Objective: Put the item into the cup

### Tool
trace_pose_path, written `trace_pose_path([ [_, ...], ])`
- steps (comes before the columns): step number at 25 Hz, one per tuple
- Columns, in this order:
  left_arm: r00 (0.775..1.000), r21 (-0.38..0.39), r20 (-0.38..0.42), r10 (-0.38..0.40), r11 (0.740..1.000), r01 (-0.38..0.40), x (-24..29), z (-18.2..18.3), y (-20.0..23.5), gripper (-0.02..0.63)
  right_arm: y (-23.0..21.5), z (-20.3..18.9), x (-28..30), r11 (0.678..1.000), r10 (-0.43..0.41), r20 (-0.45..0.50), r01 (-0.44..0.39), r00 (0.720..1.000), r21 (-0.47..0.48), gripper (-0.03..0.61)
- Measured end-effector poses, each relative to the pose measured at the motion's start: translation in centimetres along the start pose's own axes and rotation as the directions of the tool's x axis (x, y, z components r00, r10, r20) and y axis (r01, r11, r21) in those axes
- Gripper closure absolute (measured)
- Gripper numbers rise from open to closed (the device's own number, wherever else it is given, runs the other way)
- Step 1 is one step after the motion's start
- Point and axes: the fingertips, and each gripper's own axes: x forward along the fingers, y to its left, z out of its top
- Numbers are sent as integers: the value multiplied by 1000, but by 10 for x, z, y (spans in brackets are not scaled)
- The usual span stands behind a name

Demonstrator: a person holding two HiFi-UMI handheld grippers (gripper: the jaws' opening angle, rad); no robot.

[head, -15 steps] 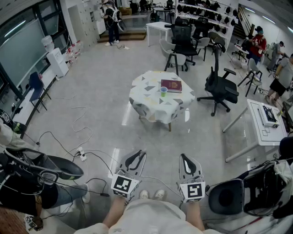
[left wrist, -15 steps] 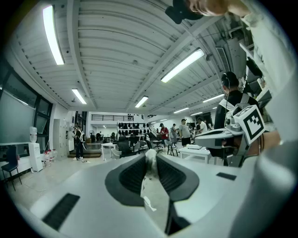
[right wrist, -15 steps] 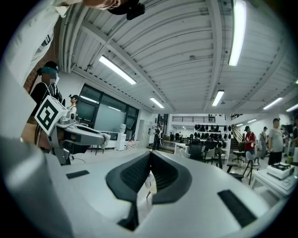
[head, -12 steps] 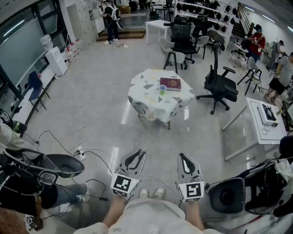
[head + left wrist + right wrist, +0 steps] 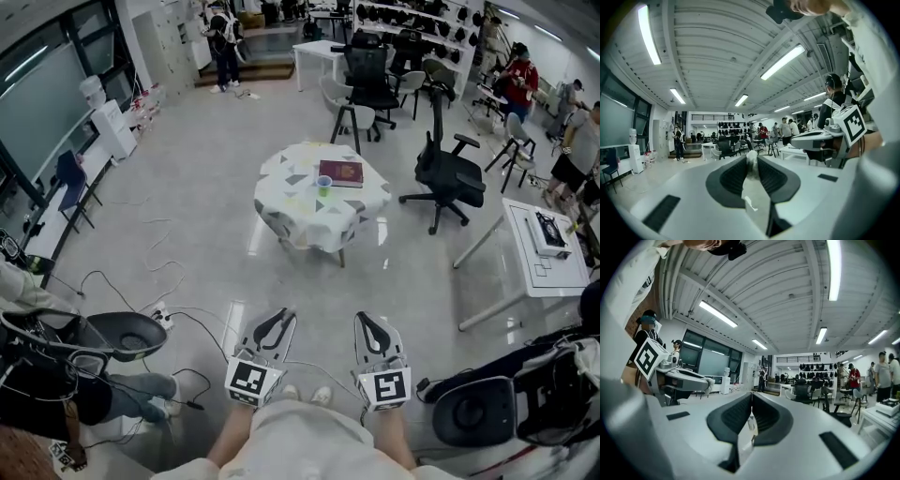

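Observation:
Far ahead in the head view stands a small round table [image 5: 281, 217] under a white cloth with grey triangles. A green cup [image 5: 324, 185] stands on it beside a dark red book [image 5: 340, 172]. Both grippers hang low, close to my body and well short of the table. My left gripper [image 5: 280, 317] [image 5: 752, 157] is shut on a small white crumpled item [image 5: 751, 161] that sticks out at the jaw tips. My right gripper [image 5: 365, 321] [image 5: 752, 394] is shut, with nothing between its pads.
Cables and a power strip [image 5: 169, 317] trail over the floor at the left. Black office chairs [image 5: 448, 173] stand right of the table, with a white desk [image 5: 539, 253] beyond. A seated person's leg [image 5: 141, 398] is at lower left and a black chair [image 5: 469, 410] at lower right.
The table has slid a little left in the head view as I move across the floor. My right gripper has drawn slightly left, closer to the left one. Both stay shut.

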Motion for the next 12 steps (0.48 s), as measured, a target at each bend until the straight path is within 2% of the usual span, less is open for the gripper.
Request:
trace_pose_path([
  [12, 1000, -3, -16, 20, 1000, -20, 24, -1, 3, 538, -20, -2, 13, 1000, 10, -3, -10, 1000, 16, 571],
])
